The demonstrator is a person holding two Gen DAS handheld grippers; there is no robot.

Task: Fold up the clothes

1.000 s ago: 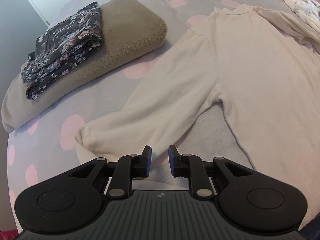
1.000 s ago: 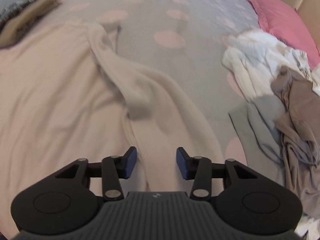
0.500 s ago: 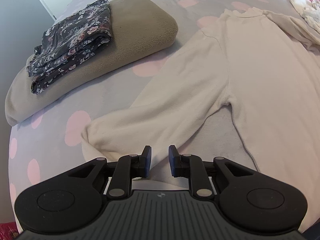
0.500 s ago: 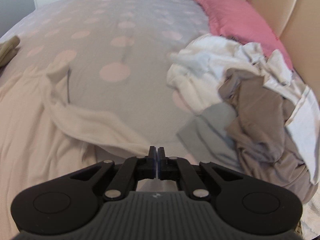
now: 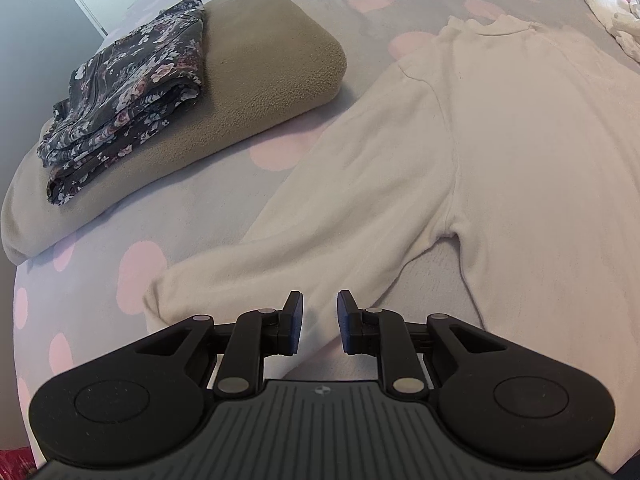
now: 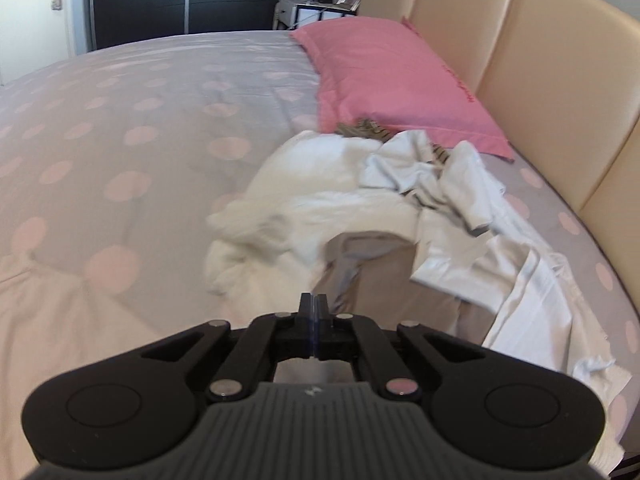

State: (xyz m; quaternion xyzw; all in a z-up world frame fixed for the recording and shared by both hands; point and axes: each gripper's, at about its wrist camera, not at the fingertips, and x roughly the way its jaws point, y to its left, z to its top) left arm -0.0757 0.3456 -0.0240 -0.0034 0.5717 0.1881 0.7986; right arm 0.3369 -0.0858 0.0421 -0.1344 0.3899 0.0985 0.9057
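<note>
A cream long-sleeved sweater (image 5: 520, 152) lies spread flat on the dotted bed sheet (image 5: 140, 208). Its near sleeve (image 5: 280, 264) runs down to the left, and my left gripper (image 5: 320, 316) hovers just above it, open by a narrow gap with nothing between the pads. In the right wrist view only an edge of the sweater (image 6: 36, 320) shows at the lower left. My right gripper (image 6: 315, 308) is shut, pads pressed together, and I see no cloth between them. It points toward a loose heap of unfolded clothes (image 6: 360, 208).
A folded beige fleece (image 5: 272, 60) with a folded dark floral garment (image 5: 128, 88) on top sits at the far left. A pink pillow (image 6: 392, 80) and a padded beige headboard (image 6: 540, 60) lie beyond the heap. The bed's edge runs along the lower left.
The right gripper shut, left the sweater's far sleeve, rose and swung right toward the heap and pillow. The left gripper crept slightly along the near sleeve, its gap unchanged.
</note>
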